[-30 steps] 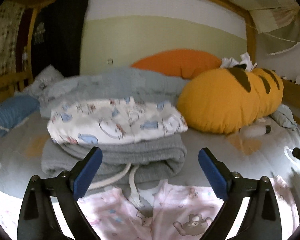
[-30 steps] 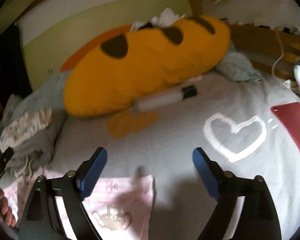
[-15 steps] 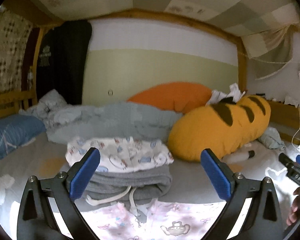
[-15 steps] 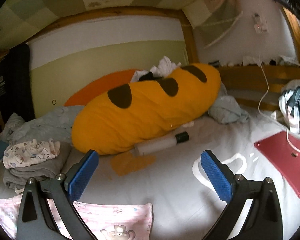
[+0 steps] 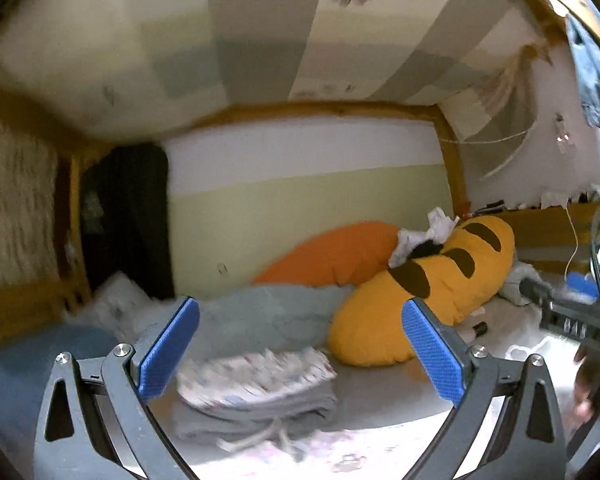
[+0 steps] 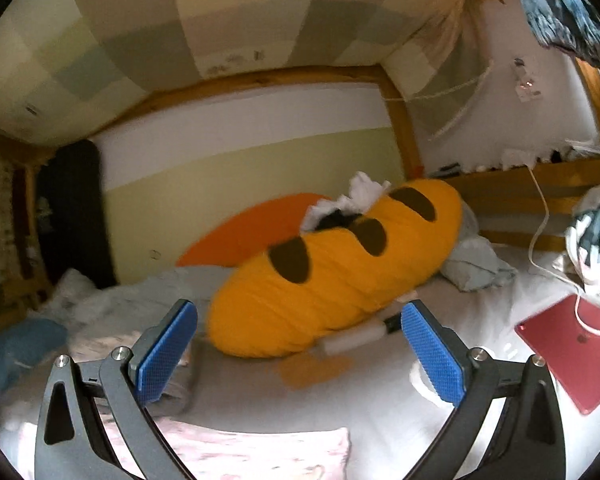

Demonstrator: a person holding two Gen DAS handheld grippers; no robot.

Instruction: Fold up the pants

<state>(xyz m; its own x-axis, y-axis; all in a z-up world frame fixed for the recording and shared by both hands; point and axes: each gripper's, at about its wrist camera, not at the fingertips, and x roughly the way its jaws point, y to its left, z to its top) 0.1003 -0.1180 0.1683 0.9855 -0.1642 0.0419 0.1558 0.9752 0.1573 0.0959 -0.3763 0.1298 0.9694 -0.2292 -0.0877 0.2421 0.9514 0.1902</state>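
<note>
Left gripper (image 5: pixel 300 346) and right gripper (image 6: pixel 299 350) both gape wide, holding nothing.

Both tools tilted upward since before, pink pants (image 6: pixel 260 454) slipped to bottom edge.

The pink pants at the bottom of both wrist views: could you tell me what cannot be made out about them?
- Left wrist view: pink pants blurred, cut by the bottom edge and the left gripper; fold state unreadable.
- Right wrist view: pink pants overexposed, partly behind the right gripper; print unreadable.
</note>
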